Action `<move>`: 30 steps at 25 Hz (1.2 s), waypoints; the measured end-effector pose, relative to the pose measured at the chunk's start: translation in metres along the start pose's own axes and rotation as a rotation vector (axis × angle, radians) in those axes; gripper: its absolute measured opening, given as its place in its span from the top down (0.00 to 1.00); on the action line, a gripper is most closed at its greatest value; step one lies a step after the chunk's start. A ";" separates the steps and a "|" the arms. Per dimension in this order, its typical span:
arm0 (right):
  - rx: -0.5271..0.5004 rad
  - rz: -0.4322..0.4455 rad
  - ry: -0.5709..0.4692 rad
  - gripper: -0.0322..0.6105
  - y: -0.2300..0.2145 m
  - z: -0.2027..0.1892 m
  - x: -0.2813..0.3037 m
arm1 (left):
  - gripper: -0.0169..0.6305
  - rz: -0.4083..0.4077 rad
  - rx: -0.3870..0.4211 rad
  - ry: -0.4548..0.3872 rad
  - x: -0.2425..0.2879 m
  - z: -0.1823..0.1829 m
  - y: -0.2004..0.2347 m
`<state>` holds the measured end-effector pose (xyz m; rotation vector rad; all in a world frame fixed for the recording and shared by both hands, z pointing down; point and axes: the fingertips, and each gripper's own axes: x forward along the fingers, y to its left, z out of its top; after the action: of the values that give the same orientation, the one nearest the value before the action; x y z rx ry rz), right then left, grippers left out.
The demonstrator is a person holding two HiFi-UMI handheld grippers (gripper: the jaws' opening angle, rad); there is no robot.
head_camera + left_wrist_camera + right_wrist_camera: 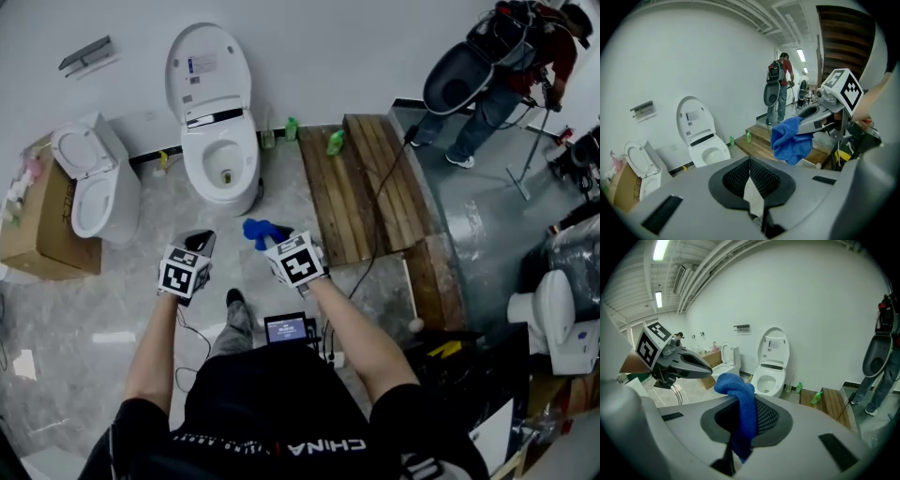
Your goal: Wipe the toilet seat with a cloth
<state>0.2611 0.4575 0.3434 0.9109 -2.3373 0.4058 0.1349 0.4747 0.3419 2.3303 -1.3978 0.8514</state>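
A white toilet (pixel 223 155) stands against the wall with its lid raised (pixel 206 66) and its seat down; it also shows ahead in the left gripper view (pixel 705 152) and the right gripper view (pixel 769 376). My right gripper (pixel 272 240) is shut on a blue cloth (pixel 255 228), which drapes over its jaws (pixel 740 408) and hangs bunched from its tip (pixel 790 140). My left gripper (pixel 200 244) is beside it, shut with nothing held (pixel 750 161). Both hover above the floor, short of the toilet's front.
A second toilet (pixel 89 183) leans by a cardboard box (pixel 37 220) at left. A wooden platform (pixel 366 183) with a green bottle (pixel 335 142) lies right of the toilet. A person (pixel 511 66) works at the back right. Another toilet (pixel 548 314) stands at right.
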 end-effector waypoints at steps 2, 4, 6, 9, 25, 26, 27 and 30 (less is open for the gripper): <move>0.023 0.001 0.002 0.87 -0.008 0.018 0.022 | 0.95 -0.010 -0.005 0.009 0.013 0.004 0.028; 0.036 0.001 0.006 0.87 -0.014 0.039 0.044 | 0.95 -0.024 -0.009 0.018 0.025 0.009 0.057; 0.036 -0.001 0.002 0.87 -0.019 0.063 0.067 | 0.95 -0.037 -0.008 0.023 0.036 0.016 0.089; 0.038 0.005 -0.007 0.87 -0.019 0.098 0.102 | 0.95 -0.049 -0.007 0.023 0.053 0.027 0.136; 0.072 -0.012 0.056 0.87 -0.060 0.152 0.209 | 0.95 -0.109 -0.015 0.053 0.124 0.047 0.237; 0.066 -0.010 0.054 0.87 -0.066 0.156 0.217 | 0.95 -0.105 -0.016 0.054 0.130 0.050 0.242; 0.062 -0.004 0.052 0.87 -0.071 0.161 0.225 | 0.95 -0.100 -0.017 0.057 0.136 0.053 0.248; 0.054 0.038 0.059 0.87 -0.084 0.181 0.247 | 0.95 -0.082 -0.025 0.064 0.160 0.063 0.269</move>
<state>0.0984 0.1853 0.3626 0.8693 -2.3030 0.5072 -0.0225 0.1990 0.3782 2.3040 -1.2705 0.8720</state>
